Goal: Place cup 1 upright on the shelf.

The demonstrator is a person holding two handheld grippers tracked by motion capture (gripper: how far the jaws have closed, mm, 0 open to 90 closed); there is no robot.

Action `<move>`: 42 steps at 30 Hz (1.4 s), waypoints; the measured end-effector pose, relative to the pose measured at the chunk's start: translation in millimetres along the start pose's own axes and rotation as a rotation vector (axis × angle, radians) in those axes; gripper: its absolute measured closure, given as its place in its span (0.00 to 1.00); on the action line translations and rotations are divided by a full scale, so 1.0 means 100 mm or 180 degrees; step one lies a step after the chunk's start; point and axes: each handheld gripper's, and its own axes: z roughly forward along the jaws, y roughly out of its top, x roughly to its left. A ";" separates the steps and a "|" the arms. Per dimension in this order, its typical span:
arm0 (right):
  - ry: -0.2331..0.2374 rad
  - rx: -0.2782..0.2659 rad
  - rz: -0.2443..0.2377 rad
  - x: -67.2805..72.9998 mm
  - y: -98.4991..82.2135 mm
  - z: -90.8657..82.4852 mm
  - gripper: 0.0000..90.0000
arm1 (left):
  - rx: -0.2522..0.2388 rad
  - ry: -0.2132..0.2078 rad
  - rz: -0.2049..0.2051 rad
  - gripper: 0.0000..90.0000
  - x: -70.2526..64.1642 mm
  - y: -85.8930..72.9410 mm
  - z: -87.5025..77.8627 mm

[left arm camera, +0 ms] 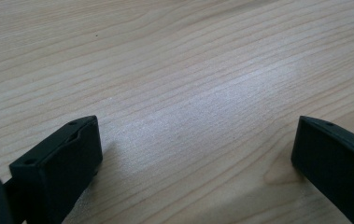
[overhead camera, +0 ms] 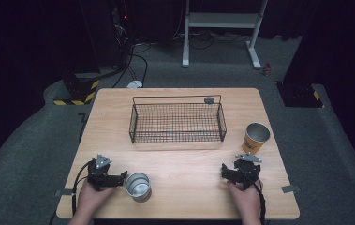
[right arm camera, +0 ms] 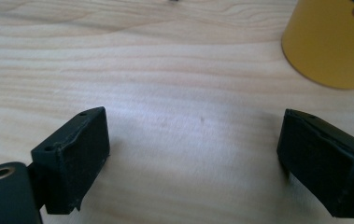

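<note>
Steel cup (overhead camera: pixel 138 186) near desk (overhead camera: pixel 184 164) front edge, just beside left hand-held gripper (overhead camera: pixel 121 178); yellow cup (overhead camera: pixel 255 138) near right edge, beyond right hand-held gripper (overhead camera: pixel 225 171). Both jaws wide, empty. We judge cups light, stiff, slippery: grip at rim.

Bright overhead light on the table (overhead camera: pixel 180 164), dark surroundings; pale glare and soft blur close up.

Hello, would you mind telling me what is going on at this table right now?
A person rests a gripper in each hand on the wooden table. The left gripper sits open beside a metal cup; the right gripper sits open near a yellow paper cup. Neither holds anything. A wire basket waits at the far side.
</note>
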 end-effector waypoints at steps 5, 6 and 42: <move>0.0124 0.0002 -0.0123 0.02 -0.06 -0.06 0.10 | -0.0010 0.0010 0.0014 0.04 0.00 0.00 0.00; 0.0139 -0.0001 -0.0158 0.02 -0.06 -0.06 0.10 | -0.0012 0.0013 0.0012 0.04 -0.01 0.00 0.00; 0.0210 0.0003 -0.0203 0.01 -0.07 -0.07 0.10 | -0.0025 -0.0021 0.0029 0.05 0.00 0.00 0.00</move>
